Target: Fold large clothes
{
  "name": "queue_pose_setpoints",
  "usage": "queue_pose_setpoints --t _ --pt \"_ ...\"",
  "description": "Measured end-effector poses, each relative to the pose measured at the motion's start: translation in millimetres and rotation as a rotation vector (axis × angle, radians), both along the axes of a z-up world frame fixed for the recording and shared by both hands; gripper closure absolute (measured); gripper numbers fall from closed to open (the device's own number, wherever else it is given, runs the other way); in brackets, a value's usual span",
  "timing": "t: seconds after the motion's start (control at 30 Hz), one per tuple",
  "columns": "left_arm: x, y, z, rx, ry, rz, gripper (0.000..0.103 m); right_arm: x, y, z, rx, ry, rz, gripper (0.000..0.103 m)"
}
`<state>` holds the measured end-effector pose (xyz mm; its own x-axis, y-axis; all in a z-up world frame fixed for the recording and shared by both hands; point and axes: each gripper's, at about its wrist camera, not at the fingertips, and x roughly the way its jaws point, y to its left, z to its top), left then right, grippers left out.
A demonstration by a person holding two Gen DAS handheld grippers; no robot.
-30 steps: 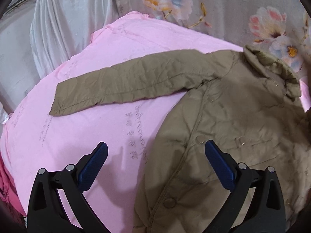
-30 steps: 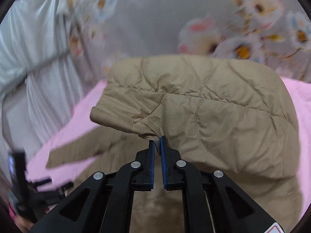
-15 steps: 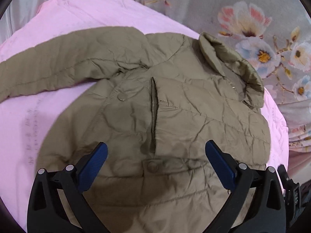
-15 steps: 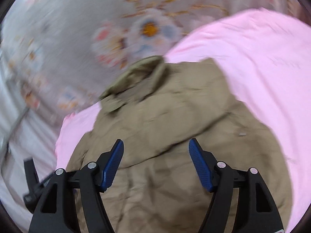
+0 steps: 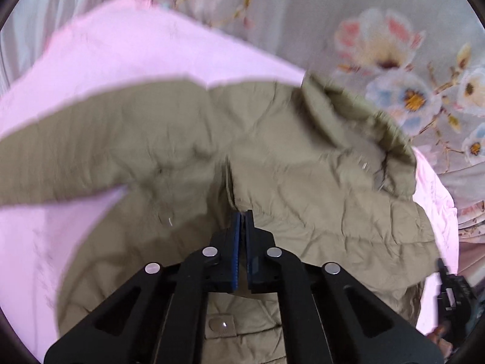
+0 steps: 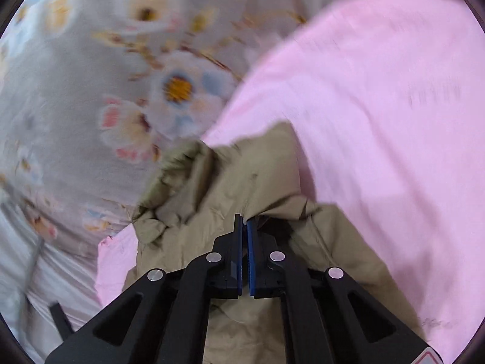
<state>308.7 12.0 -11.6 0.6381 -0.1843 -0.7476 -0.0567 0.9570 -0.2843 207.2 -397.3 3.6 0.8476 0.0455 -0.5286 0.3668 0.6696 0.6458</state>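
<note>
An olive-tan quilted jacket (image 5: 303,176) lies on a pink sheet (image 5: 106,57), its collar (image 5: 357,121) at the upper right and one sleeve (image 5: 75,148) stretched to the left. My left gripper (image 5: 242,217) is shut on the jacket's front opening near the middle of the chest. In the right wrist view the jacket (image 6: 230,188) bunches up in front of my right gripper (image 6: 244,220), which is shut on a fold of its fabric beside the collar (image 6: 178,163). Both views are blurred by motion.
A grey floral bedcover (image 5: 394,60) lies beyond the pink sheet and fills the left of the right wrist view (image 6: 121,75). The pink sheet (image 6: 379,121) spreads to the right there. The other gripper's black frame (image 5: 454,297) shows at the right edge.
Both grippers were open half a second ago and have closed on the jacket. The left one moved in onto the front opening; the right one took fabric near the collar.
</note>
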Motion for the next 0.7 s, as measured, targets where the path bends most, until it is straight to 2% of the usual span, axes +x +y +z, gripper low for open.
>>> queue_pose_setpoints --t 0.07,0.1,0.17,0.23,0.27,0.3,0.33,0.4,0.47,0.5,0.53,0.6,0.63,0.7 --pt "-3 -1 4 0.070 -0.040 0.016 0.103 -6 16 16 -0.134 -0.014 0.000 0.100" --pt "0 -4 -4 0.114 -0.026 0.020 0.103 -3 21 13 -0.184 0.019 0.000 0.100" --pt "7 -6 -30 0.181 0.032 0.037 0.103 11 24 -8 -0.250 0.147 -0.007 0.100" --pt "12 -4 -53 0.192 0.091 0.036 0.103 24 17 -36 -0.211 0.281 0.021 0.097" --pt "11 -2 -56 0.192 0.083 0.036 0.103 26 11 -44 -0.149 0.304 0.035 0.097" --pt "9 -2 -55 0.196 0.075 0.036 0.103 23 8 -44 -0.132 0.302 0.018 0.097" --pt "8 -1 -52 0.201 0.069 0.037 0.101 21 7 -41 -0.141 0.304 0.005 0.092" --pt "2 5 -42 0.195 0.062 0.042 0.100 10 10 -28 -0.185 0.304 -0.025 0.089" --pt "-6 12 -24 0.152 0.036 0.041 0.086 -10 17 -6 -0.250 0.258 -0.090 0.084" --pt "-10 13 -11 0.126 0.007 0.035 0.071 -14 23 4 -0.287 0.229 -0.098 0.084" --pt "-13 9 0 0.115 -0.020 0.028 0.056 -15 30 12 -0.317 0.209 -0.092 0.083" --pt "-17 -6 19 0.099 -0.075 -0.003 0.042 -7 45 30 -0.374 0.181 -0.044 0.083" --pt "-15 -17 24 0.094 -0.086 -0.033 0.037 -2 54 35 -0.393 0.175 -0.007 0.083" --pt "-13 -42 21 0.110 -0.081 -0.093 0.037 16 76 39 -0.428 0.179 0.066 0.083"
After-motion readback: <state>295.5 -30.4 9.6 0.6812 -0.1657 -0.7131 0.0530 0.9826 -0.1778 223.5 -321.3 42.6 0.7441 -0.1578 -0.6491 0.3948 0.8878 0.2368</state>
